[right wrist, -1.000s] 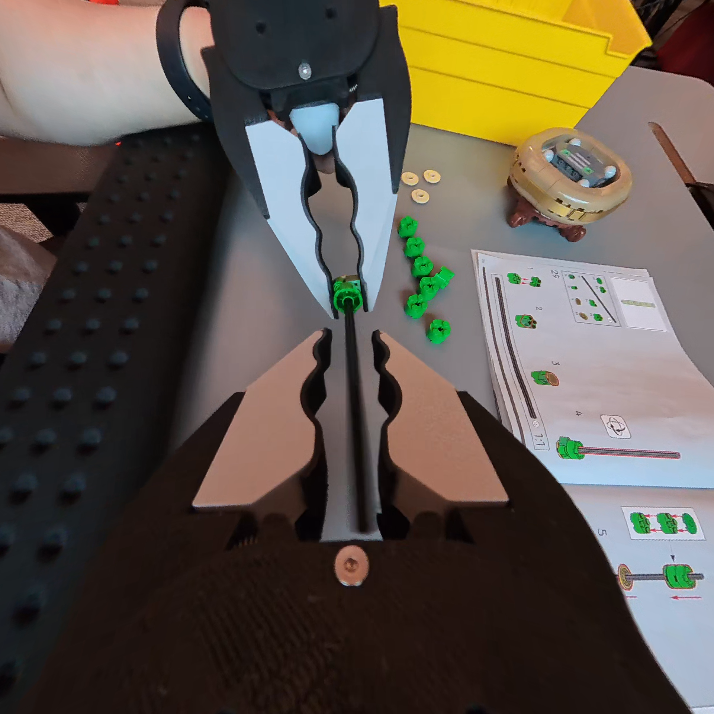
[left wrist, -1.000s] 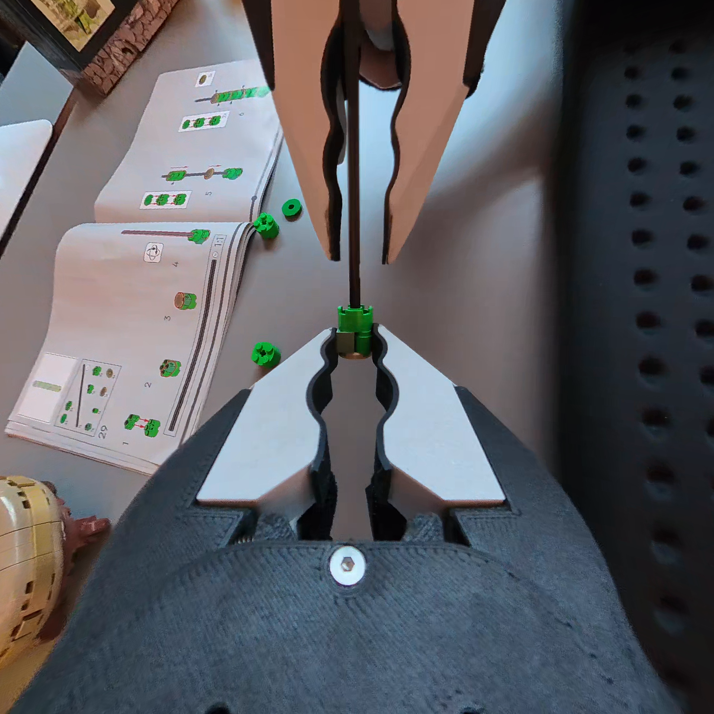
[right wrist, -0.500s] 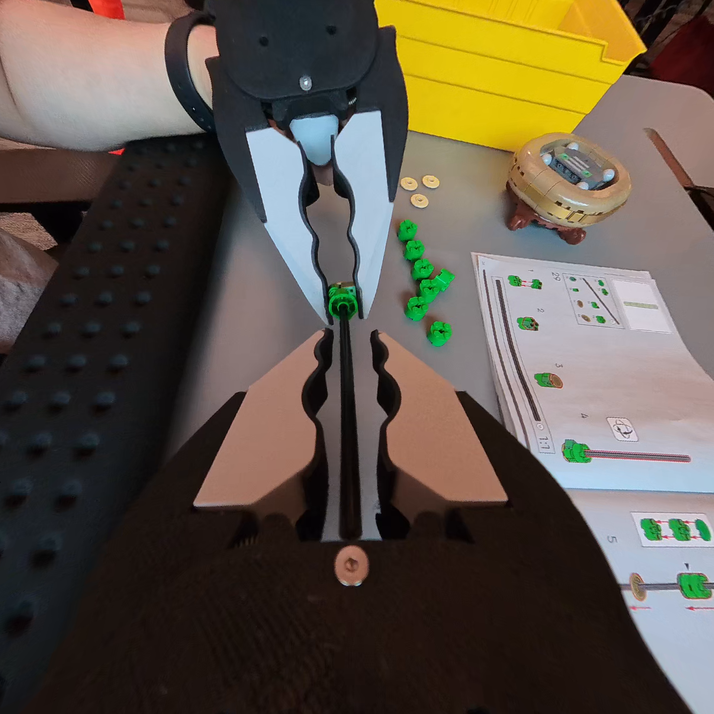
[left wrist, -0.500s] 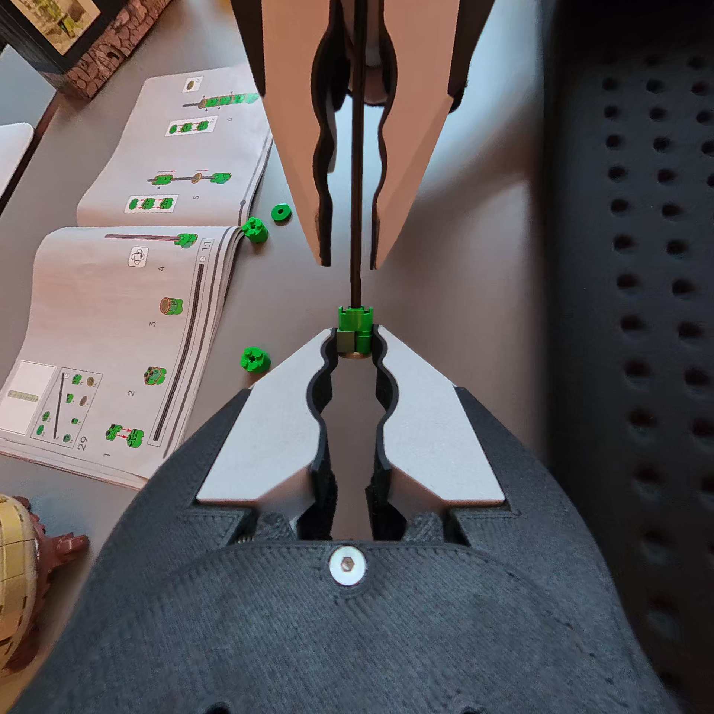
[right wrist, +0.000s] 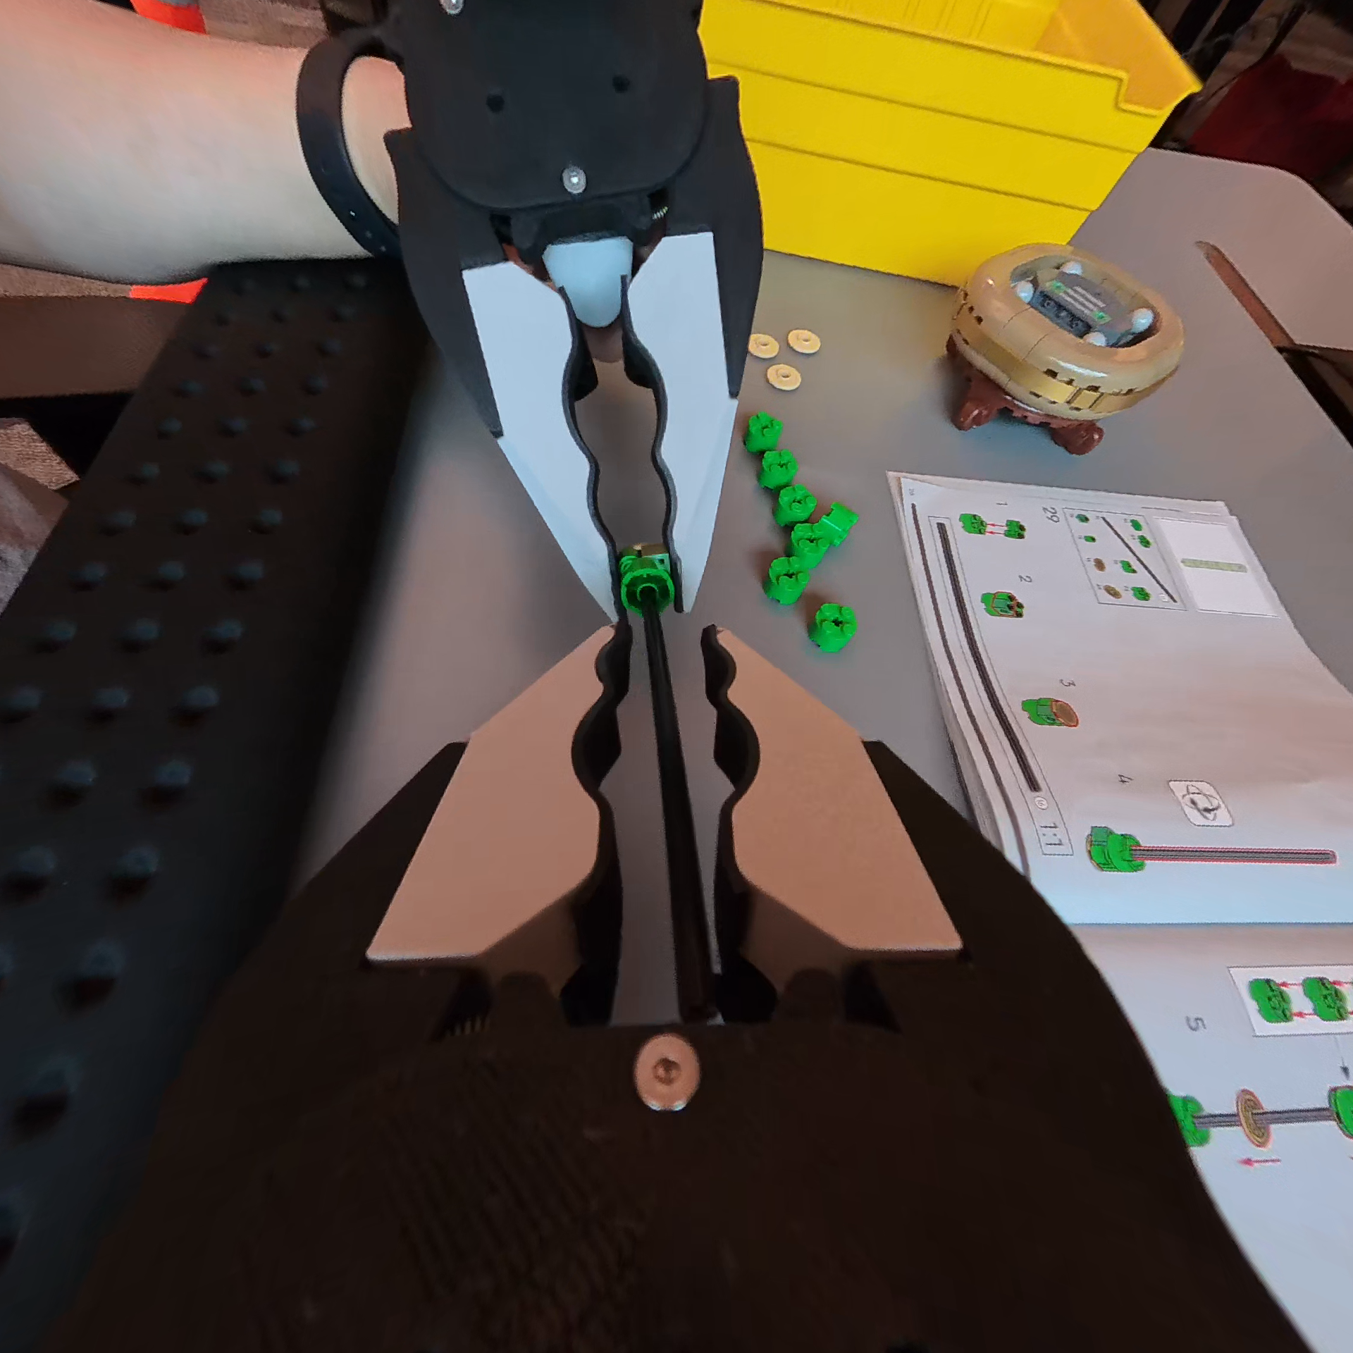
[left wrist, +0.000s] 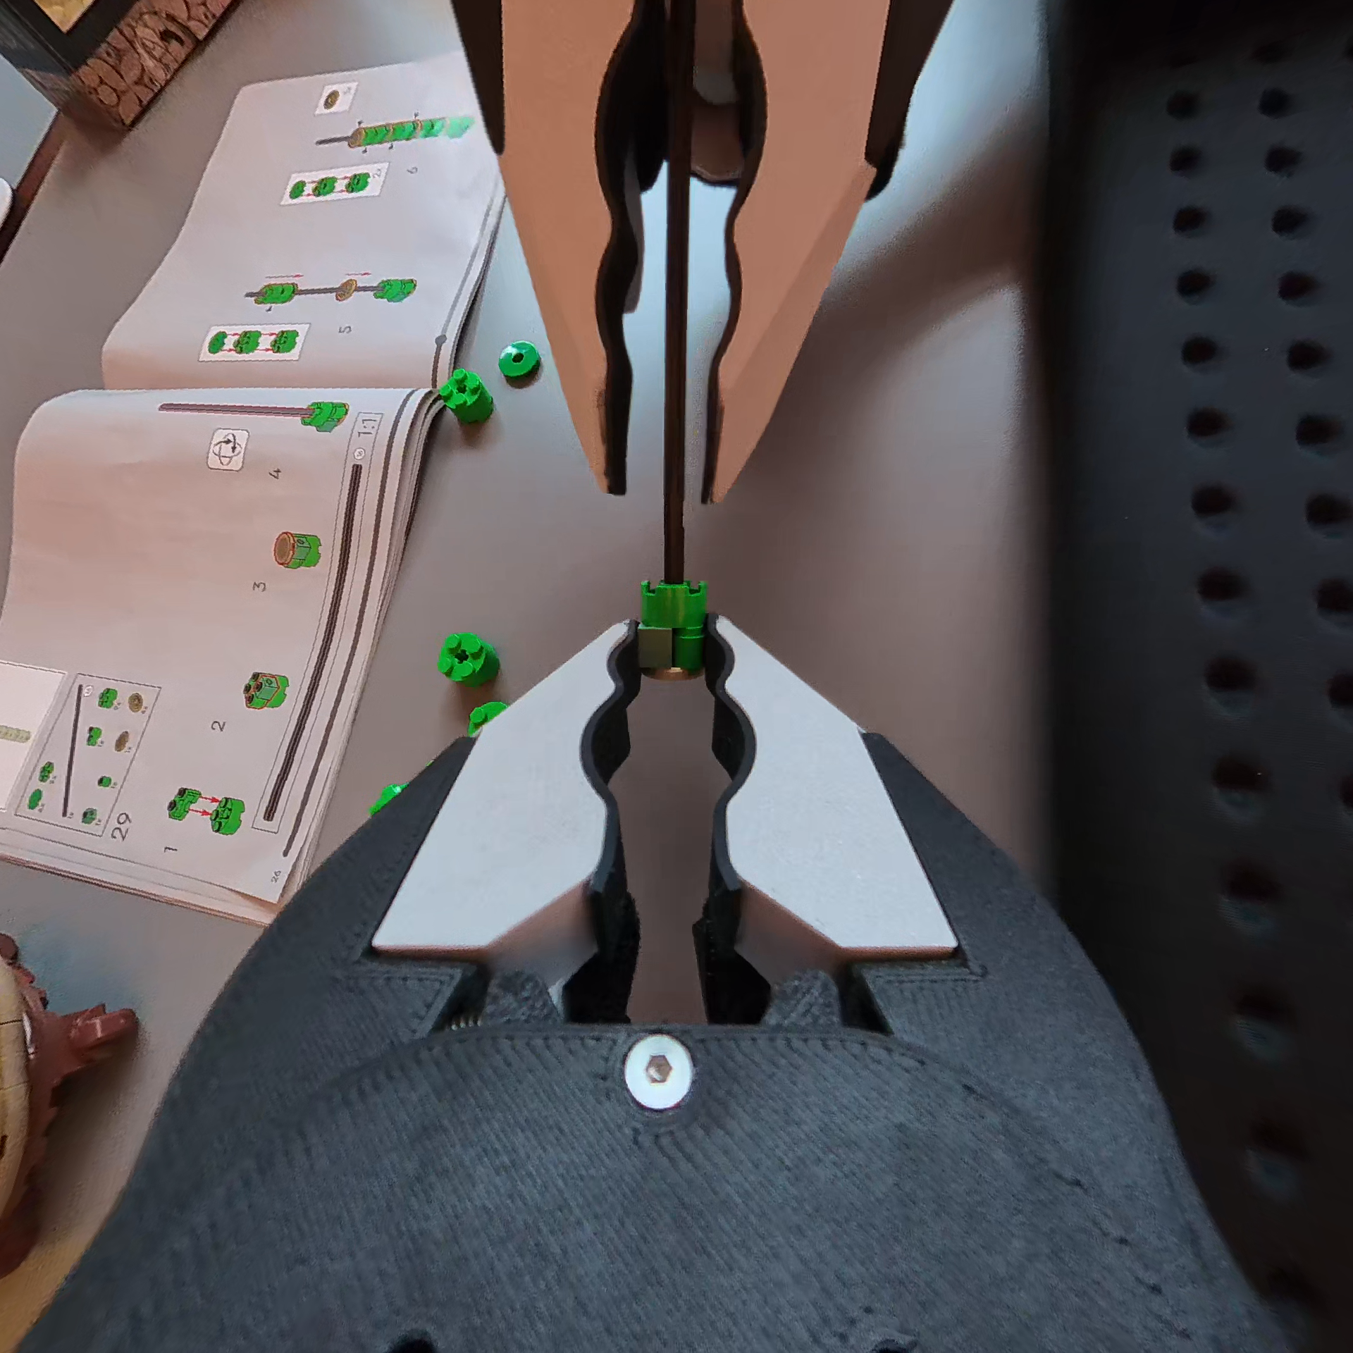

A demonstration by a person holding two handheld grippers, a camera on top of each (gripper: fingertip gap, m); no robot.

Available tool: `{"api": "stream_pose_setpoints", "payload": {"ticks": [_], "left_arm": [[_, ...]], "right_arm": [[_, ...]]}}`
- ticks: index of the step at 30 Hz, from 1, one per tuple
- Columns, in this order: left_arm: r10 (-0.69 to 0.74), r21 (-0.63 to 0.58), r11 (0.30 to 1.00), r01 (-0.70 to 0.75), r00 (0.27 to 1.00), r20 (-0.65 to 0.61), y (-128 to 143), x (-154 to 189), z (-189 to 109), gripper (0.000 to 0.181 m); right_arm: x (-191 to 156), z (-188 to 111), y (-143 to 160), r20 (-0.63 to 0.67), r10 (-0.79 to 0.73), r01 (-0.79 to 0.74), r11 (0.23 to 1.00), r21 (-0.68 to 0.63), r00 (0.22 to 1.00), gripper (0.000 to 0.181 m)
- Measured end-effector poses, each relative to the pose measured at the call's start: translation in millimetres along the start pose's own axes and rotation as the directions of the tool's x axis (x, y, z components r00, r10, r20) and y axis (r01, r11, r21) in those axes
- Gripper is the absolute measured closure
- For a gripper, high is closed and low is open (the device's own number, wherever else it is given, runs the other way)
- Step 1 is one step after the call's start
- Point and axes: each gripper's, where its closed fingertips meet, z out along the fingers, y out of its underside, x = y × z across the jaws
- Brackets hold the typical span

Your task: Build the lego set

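While the two grippers face each other tip to tip over the grey desk [right wrist: 1208,220], the step in hand looks like the booklet's [right wrist: 1142,717] fourth panel: seating the black axle [right wrist: 670,791] in the green stack [left wrist: 672,622].

Largest first: a black studded mat [right wrist: 146,659] runs along the desk's left edge in the right view. A yellow bin [right wrist: 915,124] stands at the far edge, with a tan domed model [right wrist: 1061,337] on brown feet near it. The open booklet lies toward the right edge. Loose green round bricks [right wrist: 794,527] sit between it and the grippers, with three tan discs [right wrist: 785,357] beyond them.

The left gripper [left wrist: 672,633] is closed narrowly on the stack, held level above the desk. The right gripper [right wrist: 659,630] points straight at it, the axle lying along its channel; its fingers look only slightly parted and I cannot tell whether they pinch the axle. The axle's end meets the stack's top brick.

Next, I judge, comes a straight push along the axle's line, both tools kept coaxial; any tilt could bind the axle or pry the stack loose.
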Motion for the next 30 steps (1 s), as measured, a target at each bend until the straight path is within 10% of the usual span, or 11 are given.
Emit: {"api": "stream_pose_setpoints", "payload": {"ticks": [30], "left_arm": [[0.083, 0.004, 0.997, -0.083, 0.995, 0.064, 0, 2, -4, 0.167]], "right_arm": [[-9, 6, 0, -0.053, -0.131, 0.137, 0.984, 0.115, 0.99, 0.176]]}}
